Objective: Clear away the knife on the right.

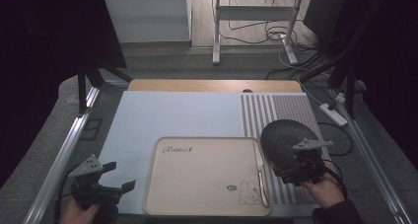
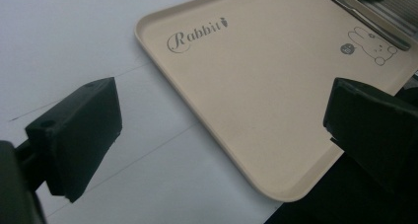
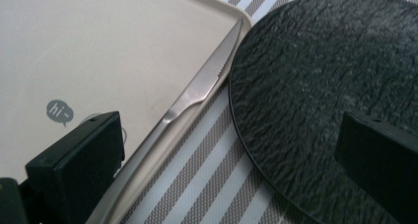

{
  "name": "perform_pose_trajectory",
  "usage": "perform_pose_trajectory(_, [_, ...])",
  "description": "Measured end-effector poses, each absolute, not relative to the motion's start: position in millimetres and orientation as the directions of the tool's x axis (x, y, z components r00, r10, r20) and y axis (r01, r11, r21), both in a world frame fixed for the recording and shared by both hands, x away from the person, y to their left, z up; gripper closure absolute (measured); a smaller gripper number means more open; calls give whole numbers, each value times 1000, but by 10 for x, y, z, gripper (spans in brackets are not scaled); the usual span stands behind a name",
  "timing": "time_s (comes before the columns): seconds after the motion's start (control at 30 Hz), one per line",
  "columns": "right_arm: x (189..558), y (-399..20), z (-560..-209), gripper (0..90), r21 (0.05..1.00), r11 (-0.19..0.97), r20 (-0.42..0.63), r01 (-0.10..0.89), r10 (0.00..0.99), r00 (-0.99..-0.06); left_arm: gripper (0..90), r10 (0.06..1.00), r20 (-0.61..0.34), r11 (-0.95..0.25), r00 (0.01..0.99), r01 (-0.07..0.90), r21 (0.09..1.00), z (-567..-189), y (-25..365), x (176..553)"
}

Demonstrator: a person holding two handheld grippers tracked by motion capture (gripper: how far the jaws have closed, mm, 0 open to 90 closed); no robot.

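Note:
A beige tray (image 1: 197,184) printed "Rabbit" with a rabbit drawing lies near the table's front edge. A steel knife (image 1: 261,177) rests along the tray's right rim, blade pointing away; in the right gripper view the knife (image 3: 197,91) lies on the tray's (image 3: 98,51) edge. A black textured plate (image 1: 283,137) sits on the striped mat just right of the tray, and the plate (image 3: 320,95) nearly touches the knife's blade. My left gripper (image 1: 121,177) hovers open at the tray's front left corner (image 2: 276,184). My right gripper (image 1: 300,172) is open over the plate's near edge.
A pale blue mat (image 1: 172,115) covers the table's left and middle. A grey striped placemat (image 1: 296,110) lies at the right. Metal rails (image 1: 64,150) run along both table sides. Cables and a power strip (image 1: 332,113) lie on the floor beyond the right rail.

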State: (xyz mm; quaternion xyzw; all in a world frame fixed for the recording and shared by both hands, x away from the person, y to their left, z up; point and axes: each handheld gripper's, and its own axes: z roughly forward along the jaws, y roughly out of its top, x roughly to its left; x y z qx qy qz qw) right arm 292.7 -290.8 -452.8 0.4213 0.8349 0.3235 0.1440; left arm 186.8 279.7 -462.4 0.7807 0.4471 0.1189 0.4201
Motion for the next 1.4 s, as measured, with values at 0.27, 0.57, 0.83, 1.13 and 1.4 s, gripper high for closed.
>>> perform_pose_trajectory(0.27, [2801, -3031, -4522, 0, 669, 411, 38, 619, 813, -581, 22, 798, -195, -243, 570, 601, 761, -4626, 2800, 1872])
perform_pose_trajectory(0.57, [2667, -3150, -4441, 0, 725, 353, 38, 592, 837, -546, 13, 799, -199, -241, 568, 605, 759, -4623, 2801, 1884])
perform_pose_trajectory(0.83, [2577, -3194, -4399, 0, 745, 333, 36, 578, 845, -533, 0, 817, -180, -231, 548, 598, 768, -4614, 2797, 1890])
perform_pose_trajectory(1.13, [2478, -3254, -4362, 0, 762, 313, 42, 567, 850, -525, 0, 817, -193, -223, 543, 607, 763, -4624, 2810, 1897])
perform_pose_trajectory(1.4, [2386, -3296, -4341, 0, 758, 323, 11, 567, 863, -505, 3, 817, -208, -207, 538, 610, 765, -4630, 2833, 1893])
